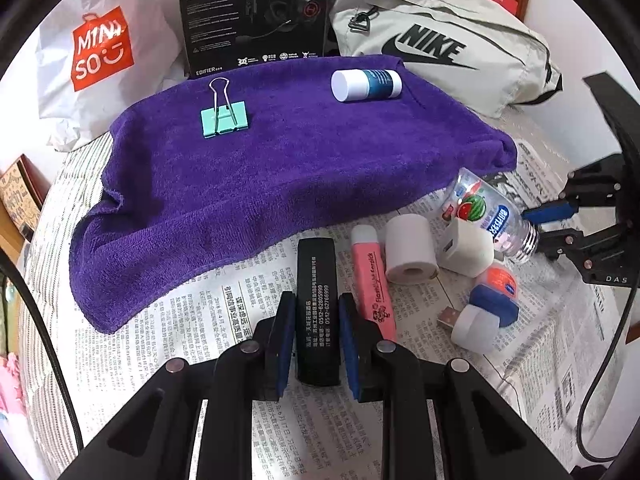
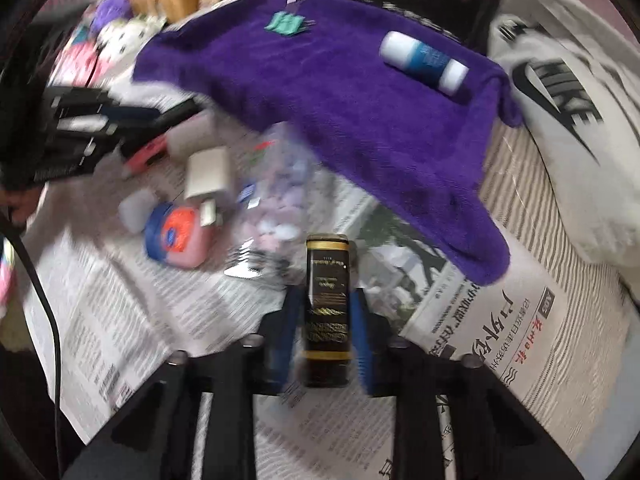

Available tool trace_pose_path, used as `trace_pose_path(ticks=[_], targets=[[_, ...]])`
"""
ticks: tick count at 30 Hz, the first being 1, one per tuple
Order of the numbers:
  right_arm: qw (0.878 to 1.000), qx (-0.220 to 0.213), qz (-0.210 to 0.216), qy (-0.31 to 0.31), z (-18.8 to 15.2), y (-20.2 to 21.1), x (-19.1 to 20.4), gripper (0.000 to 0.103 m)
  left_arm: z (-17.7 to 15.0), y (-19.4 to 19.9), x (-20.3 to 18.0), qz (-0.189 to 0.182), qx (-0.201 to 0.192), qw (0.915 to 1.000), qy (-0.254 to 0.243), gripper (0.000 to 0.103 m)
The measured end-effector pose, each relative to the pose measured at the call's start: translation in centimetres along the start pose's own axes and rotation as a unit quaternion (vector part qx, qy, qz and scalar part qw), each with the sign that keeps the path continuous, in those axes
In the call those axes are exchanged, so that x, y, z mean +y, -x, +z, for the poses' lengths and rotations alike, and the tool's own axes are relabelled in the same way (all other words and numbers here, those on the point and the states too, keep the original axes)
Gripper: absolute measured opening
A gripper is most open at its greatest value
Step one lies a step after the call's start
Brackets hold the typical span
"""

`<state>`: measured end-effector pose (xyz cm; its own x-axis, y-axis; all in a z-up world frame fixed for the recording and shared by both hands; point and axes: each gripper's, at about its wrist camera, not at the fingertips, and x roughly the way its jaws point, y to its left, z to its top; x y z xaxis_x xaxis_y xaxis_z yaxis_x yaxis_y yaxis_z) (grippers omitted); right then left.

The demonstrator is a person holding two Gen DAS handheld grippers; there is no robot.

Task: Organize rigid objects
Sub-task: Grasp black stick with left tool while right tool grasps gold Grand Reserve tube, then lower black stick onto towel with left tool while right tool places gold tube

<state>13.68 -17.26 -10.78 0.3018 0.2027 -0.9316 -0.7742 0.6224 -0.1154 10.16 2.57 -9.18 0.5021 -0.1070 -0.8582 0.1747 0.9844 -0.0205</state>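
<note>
Evidently both grippers are loaded: the left gripper point(image 1: 314, 332) has its jaws clenched on a flat black box printed with white text point(image 1: 316, 312), and the right gripper point(image 2: 326, 332) has its jaws clenched on a small black-and-gold box point(image 2: 327, 304), each box standing out from between the blue pads toward 12 o'clock. Both hang over a newspaper point(image 1: 224, 320) spread on what looks like a striped bed cover rather than a worktop. At 12 o'clock lies the purple towel point(image 1: 280, 168), which seems to be the sorting place, since a mint binder clip point(image 1: 225, 118) already lies on it at 11 o'clock and a white-and-blue bottle point(image 1: 366, 85) at 1 o'clock, well apart. Unsorted items crowd the paper at 3 o'clock in the left wrist view: a pink highlighter point(image 1: 372, 280), a white paper roll point(image 1: 410, 254), a white USB charger point(image 1: 466, 250) and a clear candy bottle point(image 1: 492, 216).

To do the step well, each box should probably be carried over the towel's near edge high enough not to drag the pile, then laid flat on a bare patch between clip and bottle. The right wrist view is blurred, so that gripper would do best to steady before it lets go, and the jaws should part only once a box rests on the cloth
</note>
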Motion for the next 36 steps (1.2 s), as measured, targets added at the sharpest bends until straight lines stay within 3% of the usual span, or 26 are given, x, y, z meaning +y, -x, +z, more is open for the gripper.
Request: trace_pose_path(ticks=[2, 8, 13, 19, 21, 29, 36], targets=[[1.0, -0.002, -0.014, 0.009, 0.1, 0.0, 0.6, 0.023, -0.1, 0.0, -0.1, 0.003, -0.002, 1.0, -0.004, 0.021], [0.998, 0.001, 0.028, -0.057, -0.3, -0.1, -1.3, 0.023, -0.1, 0.2, 0.6, -0.012, -0.003, 0.9998, 0.018, 0.021], [0.999, 0.003, 0.009, -0.043, -1.0, 0.2, -0.6, 0.023, -0.7, 0.6, 0.7, -0.013, 0.0, 0.9997, 0.019, 0.021], [0.995, -0.007, 0.024, -0.097, -1.6, 0.1, -1.5, 0.023, -0.5, 0.5, 0.6, -0.012, -0.005, 0.9998, 0.018, 0.021], [0.994, -0.008, 0.031, -0.109, -1.9, 0.2, -2.2, 0.023, -0.5, 0.6, 1.1, -0.028, 0.001, 0.9992, 0.028, 0.021], [0.993, -0.025, 0.012, -0.112, -3.7, 3.3, -2.5, 0.023, -1.2, 3.1, 2.7, -0.042, -0.015, 0.9977, 0.052, 0.021], [0.99, -0.042, 0.039, -0.127, -2.7, 4.4, -3.0, 0.023, -0.7, 4.3, 3.7, -0.049, -0.026, 0.9959, 0.072, 0.021]])
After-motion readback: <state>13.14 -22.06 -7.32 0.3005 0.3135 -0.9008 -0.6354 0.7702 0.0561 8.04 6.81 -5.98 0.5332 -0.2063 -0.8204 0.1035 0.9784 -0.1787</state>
